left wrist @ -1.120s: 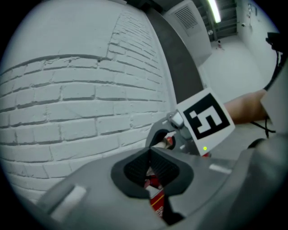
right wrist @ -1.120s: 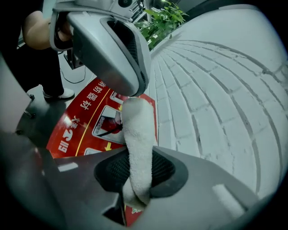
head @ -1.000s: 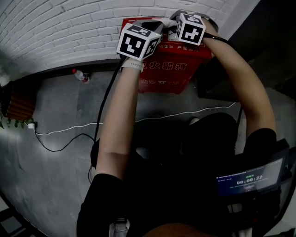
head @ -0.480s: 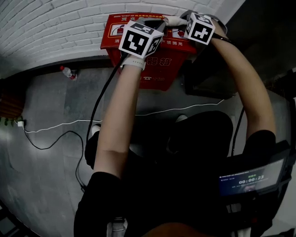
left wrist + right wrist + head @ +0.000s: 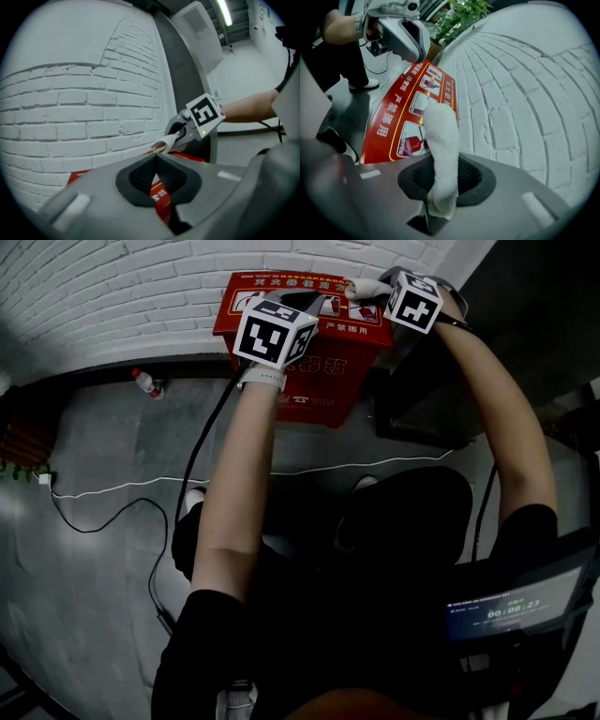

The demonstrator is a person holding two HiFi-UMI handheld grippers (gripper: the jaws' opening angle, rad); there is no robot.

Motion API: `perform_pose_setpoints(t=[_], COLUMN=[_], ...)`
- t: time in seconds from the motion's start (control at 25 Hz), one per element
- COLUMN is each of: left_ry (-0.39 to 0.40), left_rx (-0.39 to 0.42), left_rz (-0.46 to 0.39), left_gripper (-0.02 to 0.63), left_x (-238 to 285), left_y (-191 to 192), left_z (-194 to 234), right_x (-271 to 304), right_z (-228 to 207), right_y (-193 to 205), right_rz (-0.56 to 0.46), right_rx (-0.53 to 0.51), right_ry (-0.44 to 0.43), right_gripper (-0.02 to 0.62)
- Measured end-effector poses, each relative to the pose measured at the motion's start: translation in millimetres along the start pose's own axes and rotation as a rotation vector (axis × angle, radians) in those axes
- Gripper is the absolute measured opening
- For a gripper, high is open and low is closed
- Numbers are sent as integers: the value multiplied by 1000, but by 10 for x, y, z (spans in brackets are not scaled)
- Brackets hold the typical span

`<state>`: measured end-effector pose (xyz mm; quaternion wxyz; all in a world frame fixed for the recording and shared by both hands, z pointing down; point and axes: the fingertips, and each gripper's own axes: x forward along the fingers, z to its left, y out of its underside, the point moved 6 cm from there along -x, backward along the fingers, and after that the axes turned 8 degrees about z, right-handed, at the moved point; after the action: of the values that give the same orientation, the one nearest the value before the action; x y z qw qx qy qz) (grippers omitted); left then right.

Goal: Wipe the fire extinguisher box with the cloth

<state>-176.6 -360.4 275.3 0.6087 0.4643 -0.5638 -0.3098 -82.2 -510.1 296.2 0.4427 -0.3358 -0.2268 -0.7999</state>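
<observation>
A red, rectangular metal fire extinguisher box (image 5: pixel 323 381) with white and yellow lettering stands on the grey concrete floor (image 5: pixel 103 437), with its back against a white-painted brick wall (image 5: pixel 112 296). Both arms reach over its lid.

The right hand-held gripper (image 5: pixel 443 180) is clenched on a white terry cloth (image 5: pixel 440 136) rolled into a thick strip. The strip runs forward from between the jaws. Its free end lies over the printed lid near the back edge, close beside the wall. Whether it presses on the lid cannot be told. In the head view this cloth sits at the lid's far right corner.

The left hand-held gripper (image 5: pixel 157 161) has its jaws closed together at the tips and grasps nothing. Only a sliver of the red box shows through the wedge below them. It hangs over the lid, left of the right one, with its black-and-white marker cube (image 5: pixel 275 334) above the front face of the box.

On the floor to the left of the box, a clear plastic bottle with a red cap (image 5: pixel 145 382) lies at the foot of the wall. A thin white cable (image 5: pixel 141 486) and a black cable (image 5: pixel 202 456) trail across the concrete. A small dark screen showing a timer (image 5: pixel 506 607) sits at the lower right. Green potted leaves (image 5: pixel 464 11) show past the far end of the box.
</observation>
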Motion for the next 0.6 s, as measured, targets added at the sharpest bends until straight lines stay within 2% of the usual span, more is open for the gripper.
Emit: perform_pose_setpoints(t=[0.12,0.32,0.48,0.6], left_ry=[-47,-151,-237,-263], left_rx=[-31,-71,-102,-130], left_rz=[-32,-90,-91,-83], left_gripper=[2,2,2,2], left_x=[-260,-712,-1041,-1222], left_y=[-13,-21,139,258], left_z=[180,577,934,1166], right_x=[-198,-323,-310,-269], right_z=[-103,-142,-111,-83], right_y=[-303,-896,-1362,-1662], right_rz=[-73,-137,-176,-197], right_rx=[10,-44,-71,-79], right_ry=[47,74,83,78], right_gripper=[92,92,94,94])
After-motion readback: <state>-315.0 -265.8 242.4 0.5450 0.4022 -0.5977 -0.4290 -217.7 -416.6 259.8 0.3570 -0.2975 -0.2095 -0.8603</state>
